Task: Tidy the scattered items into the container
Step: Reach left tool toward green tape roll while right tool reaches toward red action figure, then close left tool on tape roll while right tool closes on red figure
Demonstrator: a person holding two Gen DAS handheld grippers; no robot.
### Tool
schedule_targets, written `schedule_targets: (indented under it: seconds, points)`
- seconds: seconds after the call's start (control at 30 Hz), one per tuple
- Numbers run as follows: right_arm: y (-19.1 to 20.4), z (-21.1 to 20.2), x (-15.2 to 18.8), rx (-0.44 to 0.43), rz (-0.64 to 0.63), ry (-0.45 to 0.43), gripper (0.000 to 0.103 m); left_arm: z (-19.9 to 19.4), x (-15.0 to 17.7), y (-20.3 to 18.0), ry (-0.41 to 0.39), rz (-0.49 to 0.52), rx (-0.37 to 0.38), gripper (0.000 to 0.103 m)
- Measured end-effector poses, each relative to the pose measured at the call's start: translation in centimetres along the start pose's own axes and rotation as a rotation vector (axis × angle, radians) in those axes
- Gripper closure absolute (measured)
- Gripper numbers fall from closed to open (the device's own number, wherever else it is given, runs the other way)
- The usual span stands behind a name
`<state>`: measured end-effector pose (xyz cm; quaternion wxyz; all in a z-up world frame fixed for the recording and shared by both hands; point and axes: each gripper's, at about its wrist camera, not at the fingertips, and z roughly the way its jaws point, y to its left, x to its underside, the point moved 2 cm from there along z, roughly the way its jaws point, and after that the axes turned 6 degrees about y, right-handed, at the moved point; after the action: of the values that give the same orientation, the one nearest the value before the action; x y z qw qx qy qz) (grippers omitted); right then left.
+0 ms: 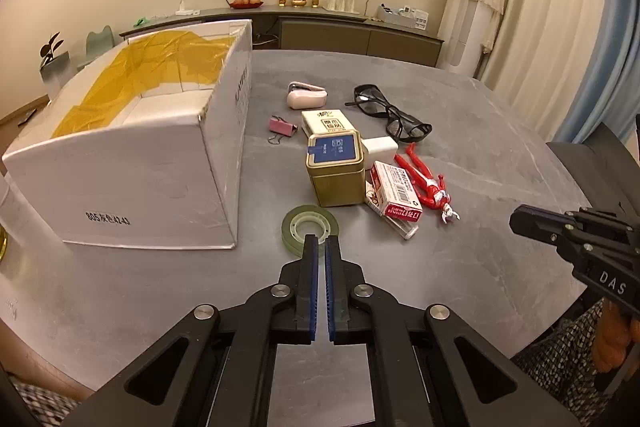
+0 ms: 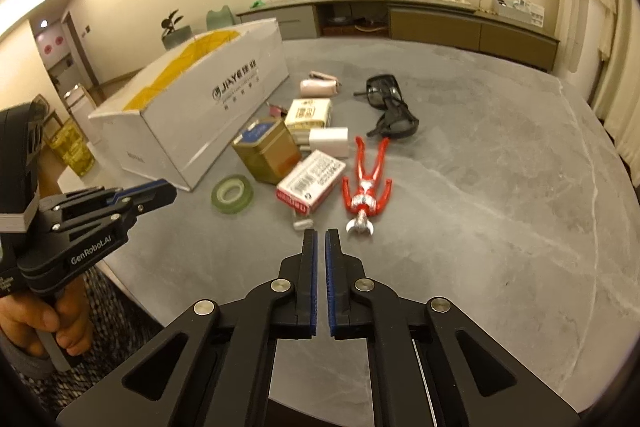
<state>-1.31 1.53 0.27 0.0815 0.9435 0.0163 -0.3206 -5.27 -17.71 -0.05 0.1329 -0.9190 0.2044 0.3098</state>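
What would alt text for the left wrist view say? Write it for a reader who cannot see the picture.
The shut left gripper points over a grey table at a roll of clear tape, with an open white cardboard box to the left. Beyond the tape lie a gold tin, a red staples box, a red toy figure, dark glasses and a pink binder clip.

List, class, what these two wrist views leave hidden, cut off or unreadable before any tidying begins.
- White cardboard box floor: hidden by its own walls in both views; contents unknown.
- Pink binder clip: clear in the left wrist view, mostly hidden behind the gold tin in the right wrist view.
- Clear item under the red staple box: mostly covered.
- Staple box print: too small to read.
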Motion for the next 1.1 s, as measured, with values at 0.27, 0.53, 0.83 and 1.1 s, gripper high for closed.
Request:
schedule_targets:
  seconds: [0.27,0.53,0.83,1.1]
  points:
    - [-0.8,1.8,-0.9,0.009,0.039,0.009,0.056,2.3,0.2,0.7,0.015,-0.003,0.04,0.073]
    - [-2.3,4.0,-2.2,0.008,0.093,0.042,0.051,3.4,-0.4,-0.6,0.015,0.039,0.039,0.037]
    - [-4.0,7.8,-3.5,0.055,0.117,0.098,0.05,7.0,-1.7,0.6,0.111,-0.007,0.041,0.037]
    - [-5.0,10.8,-3.9,0.087,0.111,0.145,0.051,9.4,-2.2,0.8,0.152,-0.005,0.002,0.037]
